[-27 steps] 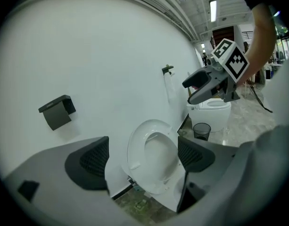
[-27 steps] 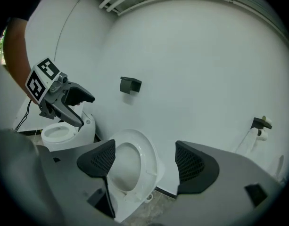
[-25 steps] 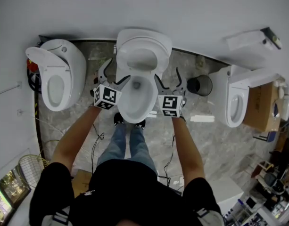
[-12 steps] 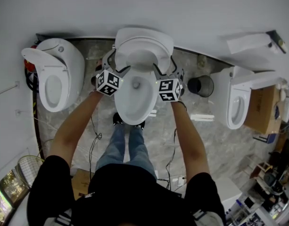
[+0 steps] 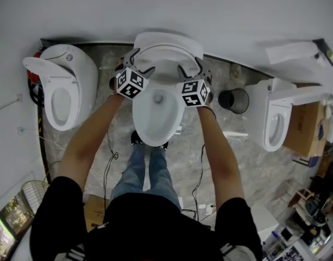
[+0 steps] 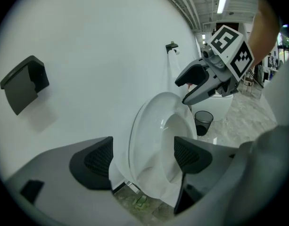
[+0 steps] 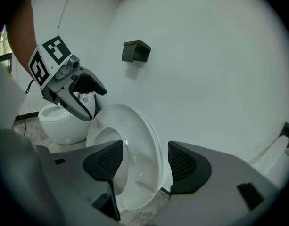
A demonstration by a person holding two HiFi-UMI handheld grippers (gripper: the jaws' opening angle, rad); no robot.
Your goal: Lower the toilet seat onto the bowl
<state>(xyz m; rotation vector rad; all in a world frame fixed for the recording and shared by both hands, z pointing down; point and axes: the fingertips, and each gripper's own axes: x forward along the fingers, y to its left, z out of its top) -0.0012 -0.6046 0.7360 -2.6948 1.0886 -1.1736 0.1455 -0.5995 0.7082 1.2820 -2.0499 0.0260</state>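
The white toilet bowl [image 5: 155, 118] stands in the middle, with its seat [image 5: 167, 50] raised upright against the wall. My left gripper [image 5: 140, 61] straddles the seat's left edge and my right gripper [image 5: 191, 66] its right edge. In the left gripper view the seat [image 6: 158, 140] stands between the closing jaws of the left gripper [image 6: 144, 157], with gaps on both sides. In the right gripper view the seat's rim [image 7: 135, 145] sits between the closing jaws of the right gripper [image 7: 143, 163], and the pads do not press on it.
Another toilet [image 5: 63, 86] stands at the left and a third [image 5: 275, 118] at the right. A black waste bin [image 5: 231, 99] sits between the middle and right toilets. Cables [image 5: 109, 156] lie on the floor by my feet. A dark box [image 7: 136, 51] hangs on the wall.
Both grippers moved forward from beside the bowl up to the raised seat's two edges. Their jaws now straddle the seat.
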